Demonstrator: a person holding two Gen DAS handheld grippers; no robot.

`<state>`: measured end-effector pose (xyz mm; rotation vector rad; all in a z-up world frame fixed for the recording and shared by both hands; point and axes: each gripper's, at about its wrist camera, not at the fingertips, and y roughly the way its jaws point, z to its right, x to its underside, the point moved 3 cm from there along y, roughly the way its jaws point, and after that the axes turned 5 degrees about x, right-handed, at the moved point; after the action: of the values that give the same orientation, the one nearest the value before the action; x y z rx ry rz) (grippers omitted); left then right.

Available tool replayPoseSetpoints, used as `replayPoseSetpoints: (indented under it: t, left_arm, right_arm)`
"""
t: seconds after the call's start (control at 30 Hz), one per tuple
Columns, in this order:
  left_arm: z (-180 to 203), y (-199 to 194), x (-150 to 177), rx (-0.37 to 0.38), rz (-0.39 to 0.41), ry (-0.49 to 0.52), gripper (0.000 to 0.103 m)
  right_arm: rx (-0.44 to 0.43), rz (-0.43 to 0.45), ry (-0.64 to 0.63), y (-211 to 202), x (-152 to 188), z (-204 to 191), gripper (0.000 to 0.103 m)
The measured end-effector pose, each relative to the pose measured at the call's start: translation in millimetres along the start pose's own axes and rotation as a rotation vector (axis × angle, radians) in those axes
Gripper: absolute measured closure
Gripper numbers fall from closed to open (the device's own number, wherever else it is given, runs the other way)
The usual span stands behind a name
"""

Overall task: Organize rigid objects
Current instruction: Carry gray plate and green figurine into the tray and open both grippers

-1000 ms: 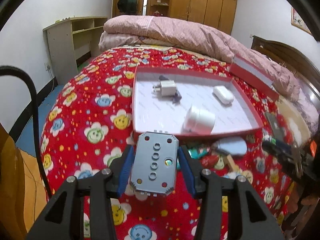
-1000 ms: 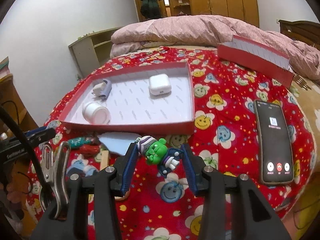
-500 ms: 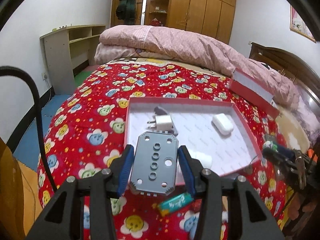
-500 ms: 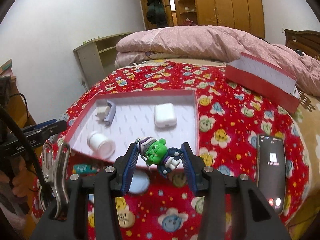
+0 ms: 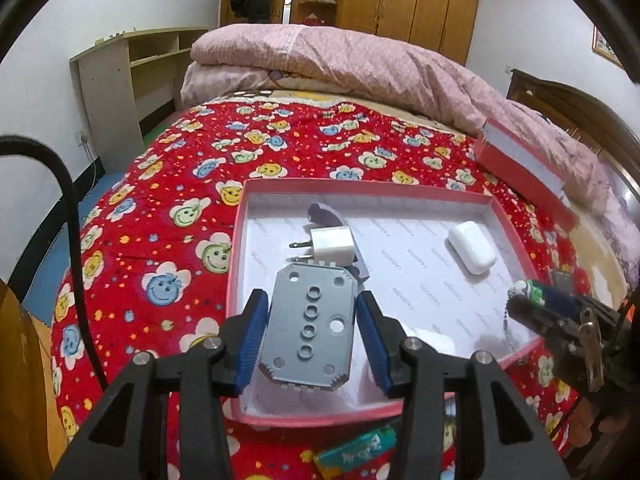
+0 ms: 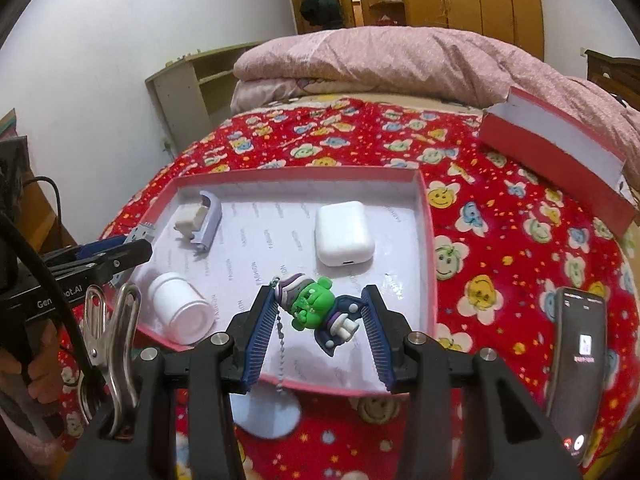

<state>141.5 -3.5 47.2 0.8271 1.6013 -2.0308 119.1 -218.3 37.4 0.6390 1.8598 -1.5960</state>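
Both your grippers have risen and moved forward since a second ago, so each load now hangs over the red tray (image 5: pixel 512 216) instead of over the bedspread in front of it. Your left gripper (image 5: pixel 316 330) is clenched on the grey plate (image 5: pixel 310 326), its blue pads pressing the plate's two long edges; the plate sits above the tray's near left corner, just short of the white charger plug (image 5: pixel 332 246). Your right gripper (image 6: pixel 318 322) grasps the green figure keychain (image 6: pixel 316 308) between its pads, with the bead chain dangling below, over the tray's near edge. Inside the tray lie the white earbud case (image 6: pixel 344 234), the white bottle (image 6: pixel 182 312) on its side and a lilac clip (image 6: pixel 208 220) beside the plug. On the bedspread (image 6: pixel 480 240), a phone (image 6: pixel 578 352) lies to your right, well apart from the tray, and the red lid (image 6: pixel 556 156) rests farther back.
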Motion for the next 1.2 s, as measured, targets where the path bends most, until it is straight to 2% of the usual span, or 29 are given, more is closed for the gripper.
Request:
replayPoseSetpoints:
  t: [0.33,0.43,0.57,0.8,1.2]
  left_arm:
    - [-4.2,34.3,-4.2,-0.014,-0.051,0.0,0.055]
    - [-4.2,40.7,-4.7,-0.015,-0.045,0.009,0.055]
    - [0.1,47.2,-7.7,-0.053,-0.036,0.054,0.055]
    - [1.0,54.9,-13.7,-0.076,-0.035,0.082,0.055]
    - [1.5,56.1,-16.1,-0.071,-0.039,0.088,0.053]
  right_arm:
    - [0.019,-0.033,-0.022,30.0,-7.3,-1.8,0.058]
    - [0.017,-0.045,-0.017,38.0,-8.1,-0.6,0.058]
    - [0.029,-0.044,-0.017,44.3,-9.0,0.4,0.058]
    - [0.044,-0.033,-0.022,49.9,-15.2,1.3,0.058]
    - [0.051,-0.032,-0.022,53.4,-17.4,2.6,0.058]
